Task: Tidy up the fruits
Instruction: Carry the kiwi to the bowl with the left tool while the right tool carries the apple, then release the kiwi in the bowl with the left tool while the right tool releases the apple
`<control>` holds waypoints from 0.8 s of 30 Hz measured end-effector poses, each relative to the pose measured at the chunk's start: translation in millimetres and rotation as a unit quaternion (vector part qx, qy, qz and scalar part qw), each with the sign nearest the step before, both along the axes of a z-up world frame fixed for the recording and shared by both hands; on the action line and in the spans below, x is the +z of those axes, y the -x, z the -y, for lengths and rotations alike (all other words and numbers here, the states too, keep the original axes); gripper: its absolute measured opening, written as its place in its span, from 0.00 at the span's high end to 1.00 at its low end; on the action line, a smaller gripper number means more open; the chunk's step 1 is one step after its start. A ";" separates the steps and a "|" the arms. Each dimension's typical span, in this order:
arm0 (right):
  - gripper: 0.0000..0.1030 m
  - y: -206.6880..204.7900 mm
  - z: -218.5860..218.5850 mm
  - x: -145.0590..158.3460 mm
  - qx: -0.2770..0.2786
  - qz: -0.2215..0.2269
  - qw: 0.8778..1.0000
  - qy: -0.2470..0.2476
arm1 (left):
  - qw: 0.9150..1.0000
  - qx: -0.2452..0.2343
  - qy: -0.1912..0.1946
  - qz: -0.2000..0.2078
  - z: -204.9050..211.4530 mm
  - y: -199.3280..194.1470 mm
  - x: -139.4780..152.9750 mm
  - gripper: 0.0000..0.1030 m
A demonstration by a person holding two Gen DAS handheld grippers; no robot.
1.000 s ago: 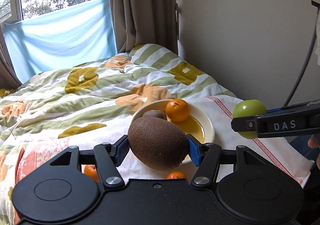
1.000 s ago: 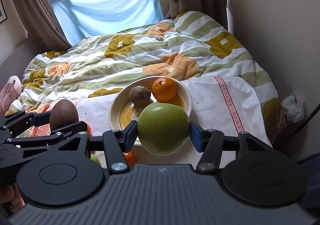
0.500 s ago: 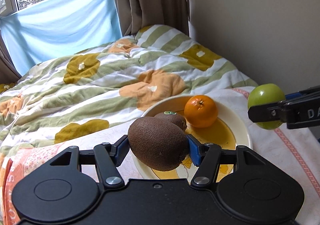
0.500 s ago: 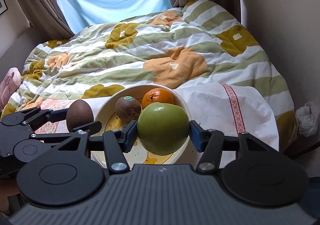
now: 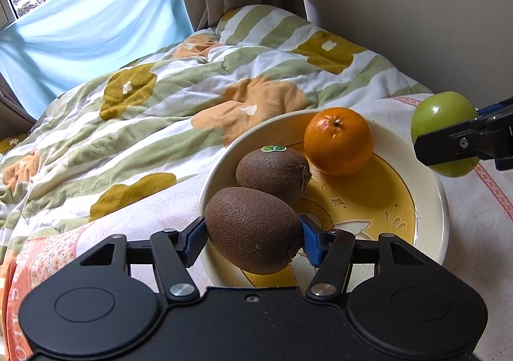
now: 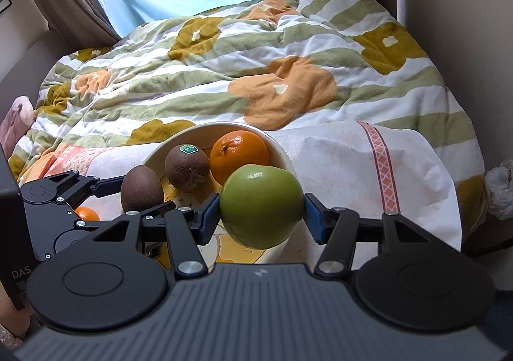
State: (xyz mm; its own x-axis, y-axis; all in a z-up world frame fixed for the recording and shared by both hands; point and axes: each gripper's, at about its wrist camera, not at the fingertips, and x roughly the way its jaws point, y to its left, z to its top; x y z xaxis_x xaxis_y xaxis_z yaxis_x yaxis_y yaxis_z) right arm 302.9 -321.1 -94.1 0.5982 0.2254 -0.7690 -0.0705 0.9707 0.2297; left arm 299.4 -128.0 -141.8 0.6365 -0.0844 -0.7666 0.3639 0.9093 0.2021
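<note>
We have come nearer to the bowl (image 5: 429,188) since before.
Left gripper (image 5: 253,232) fingers clamp one of two kiwis (image 5: 253,229); right gripper (image 6: 262,210) fingers clamp one green apple (image 6: 261,205); we count two oranges (image 6: 239,155).

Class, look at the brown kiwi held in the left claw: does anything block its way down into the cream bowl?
Partly. A second brown kiwi and a round orange occupy the far side of the cream bowl; the yellow near floor looks free.
</note>
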 end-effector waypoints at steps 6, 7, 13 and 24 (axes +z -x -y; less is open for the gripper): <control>0.32 -0.7 1.1 0.2 -0.001 0.000 1.000 0.000 | 1.000 -0.010 -0.017 0.017 2.7 6.9 2.0 0.18; 0.32 -0.4 1.3 0.5 -0.001 0.001 1.000 0.001 | 1.000 -0.013 -0.017 0.020 2.2 9.6 4.5 0.17; 0.32 5.1 1.0 5.4 0.002 0.009 1.000 0.004 | 1.000 -0.004 0.012 0.019 -9.5 27.9 21.9 0.13; 0.32 7.5 -17.3 3.1 0.034 0.019 0.998 0.041 | 0.997 0.032 0.067 0.026 -28.6 56.6 49.7 0.04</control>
State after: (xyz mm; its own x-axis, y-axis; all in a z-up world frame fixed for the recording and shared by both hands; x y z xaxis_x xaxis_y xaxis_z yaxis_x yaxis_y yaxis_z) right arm 295.3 -303.8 -91.1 0.6125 0.2040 -0.7637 -0.1447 0.9787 0.1454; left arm 242.8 -99.4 -92.1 0.6828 -0.1423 -0.7166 0.2965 0.9504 0.0938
